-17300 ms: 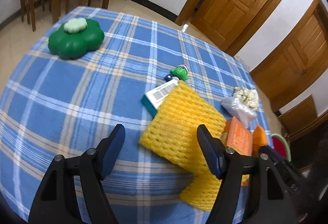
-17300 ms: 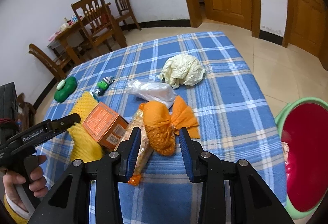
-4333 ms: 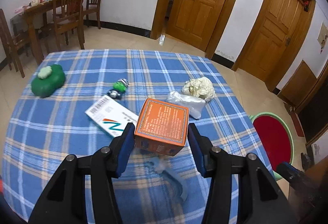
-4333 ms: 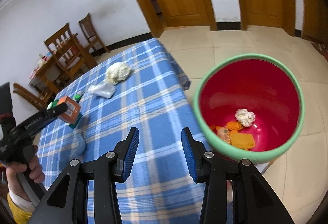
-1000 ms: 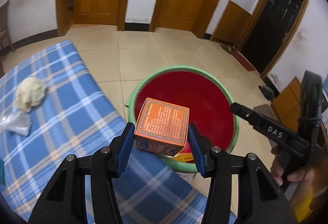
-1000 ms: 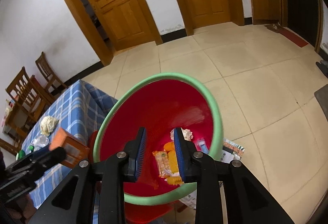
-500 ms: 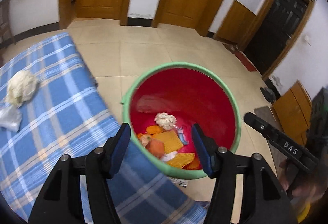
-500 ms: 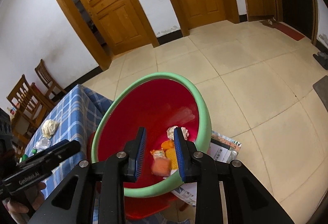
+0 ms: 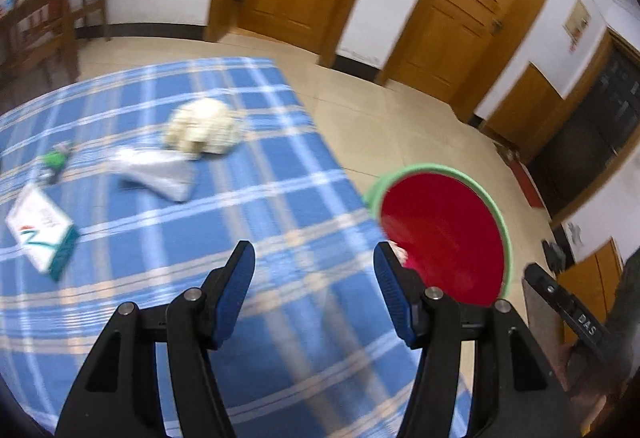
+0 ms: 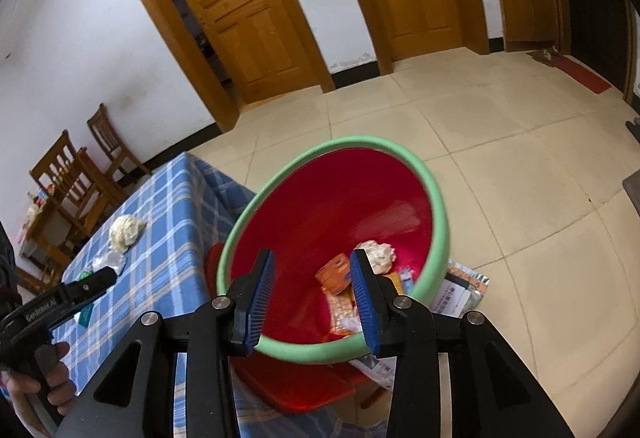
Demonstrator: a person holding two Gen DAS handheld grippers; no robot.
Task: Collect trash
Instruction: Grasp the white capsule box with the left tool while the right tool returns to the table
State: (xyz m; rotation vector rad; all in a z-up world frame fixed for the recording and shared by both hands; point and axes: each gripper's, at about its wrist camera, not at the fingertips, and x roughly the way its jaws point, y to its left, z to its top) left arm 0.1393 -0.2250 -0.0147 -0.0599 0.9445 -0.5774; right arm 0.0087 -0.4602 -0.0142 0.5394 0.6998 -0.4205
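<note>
Plaid table (image 9: pixel 280 197) beside bin (image 10: pixel 438 222) — wad (image 9: pixel 200 125), bag (image 9: pixel 156 173) near its far edge. Left gripper (image 9: pixel 314 294) agape, empty; right gripper (image 10: pixel 312 294) opening, empty, over bin. We aim low at wad — pinch its middle.

From my left tongs' camera everything is smeared by motion: the crumpled paper (image 9: pixel 200 129), the plastic bag (image 9: pixel 156 177) and the small green toy (image 9: pixel 54 159) have no sharp edges. My left tongs (image 9: pixel 314 294) hide part of the bin's (image 9: pixel 498 213) near rim. In my right camera, my right tongs (image 10: pixel 312 302) cover some trash inside it, and the papers (image 10: pixel 460 294) beneath stay half hidden.
</note>
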